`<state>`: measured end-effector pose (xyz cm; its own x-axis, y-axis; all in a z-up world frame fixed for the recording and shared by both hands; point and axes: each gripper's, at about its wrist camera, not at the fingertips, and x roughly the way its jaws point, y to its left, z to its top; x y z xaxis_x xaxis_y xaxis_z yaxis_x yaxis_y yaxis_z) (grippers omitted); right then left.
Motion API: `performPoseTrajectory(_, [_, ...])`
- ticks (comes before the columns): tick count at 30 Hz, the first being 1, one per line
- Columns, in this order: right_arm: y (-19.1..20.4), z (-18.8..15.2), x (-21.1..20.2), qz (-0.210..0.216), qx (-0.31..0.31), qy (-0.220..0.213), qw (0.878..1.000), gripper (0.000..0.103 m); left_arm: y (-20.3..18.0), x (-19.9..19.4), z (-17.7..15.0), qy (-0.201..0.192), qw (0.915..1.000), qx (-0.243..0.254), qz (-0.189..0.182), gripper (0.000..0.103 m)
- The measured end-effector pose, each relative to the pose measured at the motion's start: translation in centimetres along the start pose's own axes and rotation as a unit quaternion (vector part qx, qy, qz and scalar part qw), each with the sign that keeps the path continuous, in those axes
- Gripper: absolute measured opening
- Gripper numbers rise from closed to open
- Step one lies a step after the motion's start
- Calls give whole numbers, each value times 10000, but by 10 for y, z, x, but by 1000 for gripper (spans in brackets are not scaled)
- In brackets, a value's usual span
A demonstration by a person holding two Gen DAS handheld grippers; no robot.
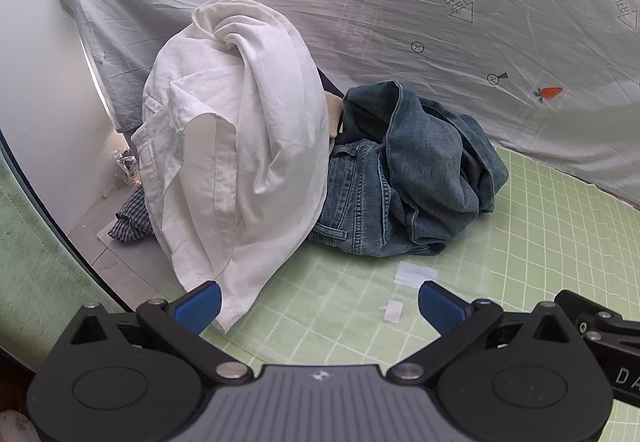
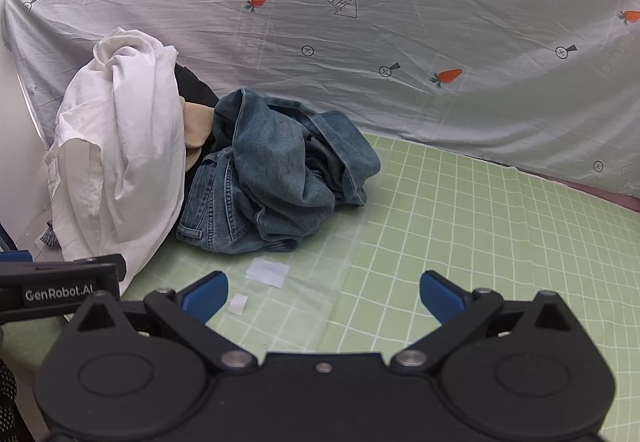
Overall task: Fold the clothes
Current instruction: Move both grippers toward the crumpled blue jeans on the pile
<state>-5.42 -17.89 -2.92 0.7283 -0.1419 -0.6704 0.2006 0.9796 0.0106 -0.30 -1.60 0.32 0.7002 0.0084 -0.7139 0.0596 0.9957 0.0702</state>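
A white shirt (image 1: 236,146) is heaped over a pile at the left of the green gridded mat (image 1: 540,242); its hem reaches down to my left gripper's left fingertip. Crumpled blue jeans (image 1: 404,178) lie beside it on the right. My left gripper (image 1: 320,306) is open above the mat with nothing between its fingers. In the right wrist view the same white shirt (image 2: 120,146) and jeans (image 2: 276,178) sit ahead to the left. My right gripper (image 2: 324,294) is open and empty over the mat (image 2: 480,242). A beige garment (image 2: 196,130) and something black peek out between shirt and jeans.
A pale sheet with carrot prints (image 1: 440,22) hangs behind the pile. A checked cloth (image 1: 132,218) pokes out under the shirt at the mat's left edge. Small white paper scraps (image 2: 266,272) lie on the mat near the grippers. The mat's right side is bare.
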Motion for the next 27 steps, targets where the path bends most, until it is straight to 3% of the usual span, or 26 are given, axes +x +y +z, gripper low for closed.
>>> performPoseTrajectory(27, [-16,4,9,-22,28,-24,10000,103,-18,7,5,39,9999,32,99,103])
